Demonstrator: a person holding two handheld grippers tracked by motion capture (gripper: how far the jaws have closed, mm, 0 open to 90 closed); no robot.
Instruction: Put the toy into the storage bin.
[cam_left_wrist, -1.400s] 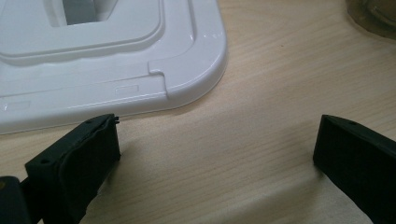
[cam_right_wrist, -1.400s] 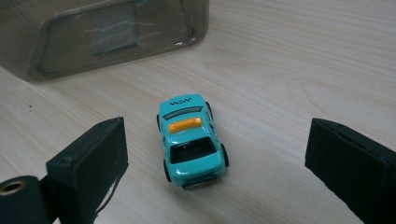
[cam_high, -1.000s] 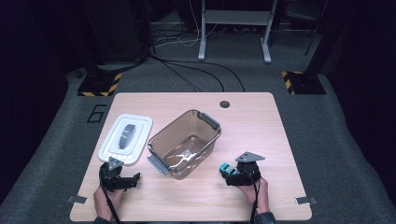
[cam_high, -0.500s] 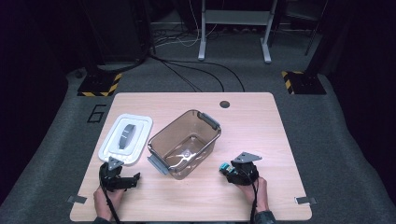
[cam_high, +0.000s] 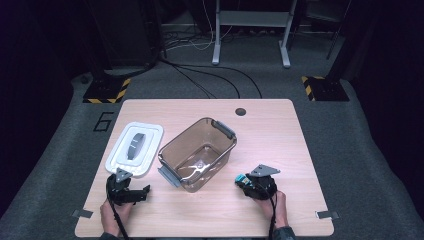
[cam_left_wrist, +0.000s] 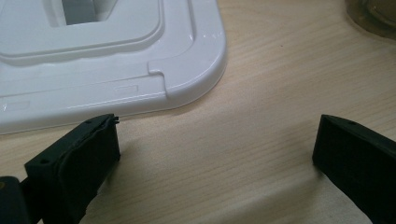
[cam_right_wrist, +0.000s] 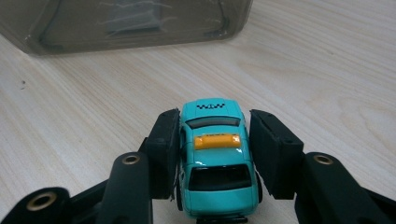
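Table (cam_high: 280, 130): pale wood-grain top, smooth and matt. Lid (cam_left_wrist: 107, 60): white plastic, glossy, with soft highlights along its moulded edges. Container (cam_high: 197, 152): clear smoke-tinted plastic, glossy, with grey plastic handles. Toy car (cam_right_wrist: 217, 158): teal glossy paint, a yellow roof sign, dark shiny windows. Gripper pads (cam_right_wrist: 271, 154): black, matt, finely textured.

- Left gripper (cam_high: 131, 192): black body, flat black jaws with small holes on top, black cable trailing to the lower edge.
- Right gripper (cam_high: 248, 182): black, grey three-cornered plate on top, brass-coloured rivets at the jaw links, black cable.
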